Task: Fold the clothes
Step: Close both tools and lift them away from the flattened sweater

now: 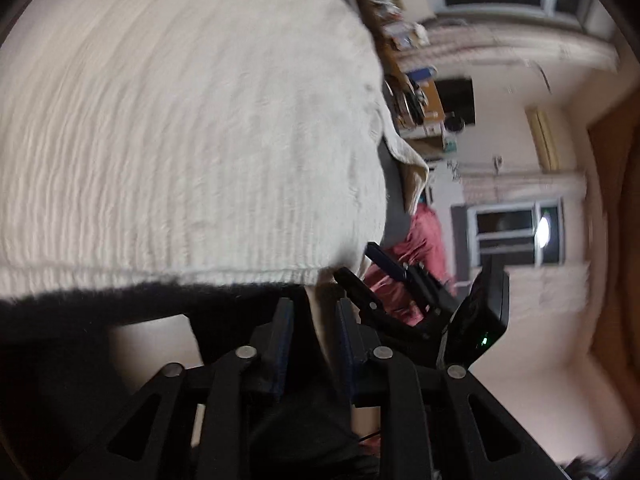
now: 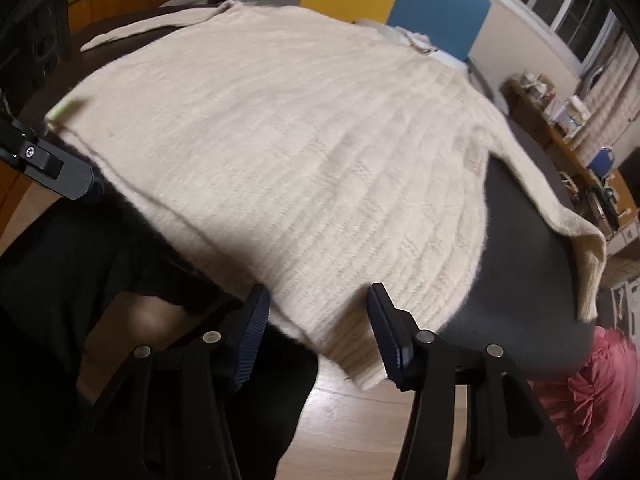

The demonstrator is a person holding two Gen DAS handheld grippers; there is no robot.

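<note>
A cream ribbed sweater (image 2: 288, 152) lies spread flat over a dark table (image 2: 532, 280), its hem hanging slightly past the near edge. One sleeve (image 2: 568, 224) runs off to the right and droops over the table's rim; the other sleeve (image 2: 152, 26) stretches toward the far left. The right gripper (image 2: 318, 332) has its fingers spread wide apart, straddling the near hem without pinching it. The left gripper (image 1: 312, 332) sits at the sweater's near left corner; its two fingers stand a narrow gap apart with pale material between them, though whether they pinch the hem cannot be told. In the right wrist view its dark body shows at the far left edge. A pink cloth (image 2: 600, 384) lies low at the right, beside the table, above a wooden floor (image 2: 352, 432).
</note>
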